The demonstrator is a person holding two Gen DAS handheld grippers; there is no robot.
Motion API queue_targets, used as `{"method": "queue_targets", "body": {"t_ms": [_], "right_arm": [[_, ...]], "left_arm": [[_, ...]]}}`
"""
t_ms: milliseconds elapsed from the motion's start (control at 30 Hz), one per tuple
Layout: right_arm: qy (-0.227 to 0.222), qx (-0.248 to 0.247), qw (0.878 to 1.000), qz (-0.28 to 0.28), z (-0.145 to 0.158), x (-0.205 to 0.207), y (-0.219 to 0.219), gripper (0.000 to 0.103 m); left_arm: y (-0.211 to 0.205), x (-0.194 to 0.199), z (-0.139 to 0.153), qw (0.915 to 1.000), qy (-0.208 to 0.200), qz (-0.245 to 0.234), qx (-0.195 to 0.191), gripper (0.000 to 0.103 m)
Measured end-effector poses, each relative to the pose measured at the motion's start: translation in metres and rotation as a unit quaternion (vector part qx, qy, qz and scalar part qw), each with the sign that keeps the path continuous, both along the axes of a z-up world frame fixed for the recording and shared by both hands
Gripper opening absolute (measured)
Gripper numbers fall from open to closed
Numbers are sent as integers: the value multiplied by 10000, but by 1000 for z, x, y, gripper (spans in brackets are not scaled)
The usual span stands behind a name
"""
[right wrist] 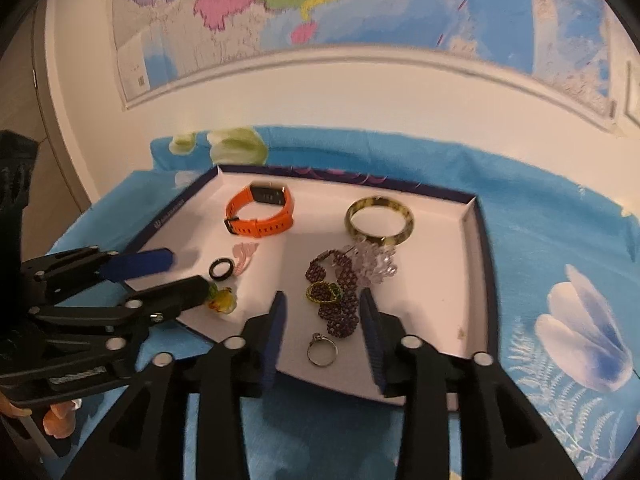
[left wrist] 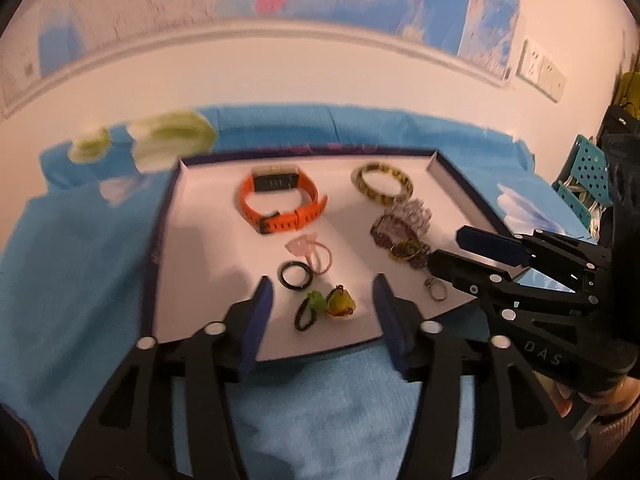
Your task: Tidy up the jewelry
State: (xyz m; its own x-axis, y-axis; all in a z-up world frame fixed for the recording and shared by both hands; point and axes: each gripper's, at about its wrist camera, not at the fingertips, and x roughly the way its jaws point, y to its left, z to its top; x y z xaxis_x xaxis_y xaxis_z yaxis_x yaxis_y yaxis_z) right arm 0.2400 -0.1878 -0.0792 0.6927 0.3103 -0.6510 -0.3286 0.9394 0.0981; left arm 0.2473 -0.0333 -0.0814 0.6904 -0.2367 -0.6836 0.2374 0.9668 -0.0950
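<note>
1. Over the near edge of the shallow box lid (left wrist: 440,168), low in both frames, I hold my left tool (left wrist: 322,300) and right tool (right wrist: 322,312). Both stand apart and empty, pads touching nothing.
2. All the jewelry lies loose on the lid's white floor. The orange watch (left wrist: 280,204) is at upper centre and the tortoiseshell bangle (left wrist: 382,186) to its right. The purple beaded piece (right wrist: 340,296) runs down the middle of the right wrist view, with the silver ring (right wrist: 322,350) just below it.
3. Between my left pads, lower centre, sit the green-and-yellow charm (left wrist: 332,304) and, just above, the black ring (left wrist: 295,275) beside a pink piece (left wrist: 308,250).
4. I judge this a moment between picks: nothing is gripped, and each tool is lined up on a small item.
5. Next, I think, the right tool should drop onto the silver ring and the left onto the charm. Both pieces are small and flat, so the pads must reach the floor and close squarely, or the piece will skid away.
</note>
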Motion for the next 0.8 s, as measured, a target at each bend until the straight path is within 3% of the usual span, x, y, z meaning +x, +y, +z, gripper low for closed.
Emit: {"method": "queue_targets", "body": {"t_ms": [33, 100, 200, 333, 500, 800], "right_arm": [[-157, 45, 9999, -55, 6, -8, -3, 55], [-423, 112, 9990, -111, 16, -24, -8, 66], [-873, 200, 9958, -165, 29, -53, -13, 82], [-1395, 326, 9894, -255, 44, -92, -17, 92], [-1829, 407, 9810, -513, 53, -130, -20, 96], [-1841, 354, 9807, -558, 50, -167, -17, 96]], "left_arm": [[2, -9, 6, 9998, -187, 18, 31, 65], [6, -29, 18, 9983, -566, 98, 84, 86], [12, -59, 32, 9938, -1079, 214, 127, 98], [19, -99, 48, 9864, -1622, 273, 24, 98], [23, -142, 60, 9765, -2103, 461, -40, 98], [32, -177, 65, 9738, -2170, 668, -83, 98]]}}
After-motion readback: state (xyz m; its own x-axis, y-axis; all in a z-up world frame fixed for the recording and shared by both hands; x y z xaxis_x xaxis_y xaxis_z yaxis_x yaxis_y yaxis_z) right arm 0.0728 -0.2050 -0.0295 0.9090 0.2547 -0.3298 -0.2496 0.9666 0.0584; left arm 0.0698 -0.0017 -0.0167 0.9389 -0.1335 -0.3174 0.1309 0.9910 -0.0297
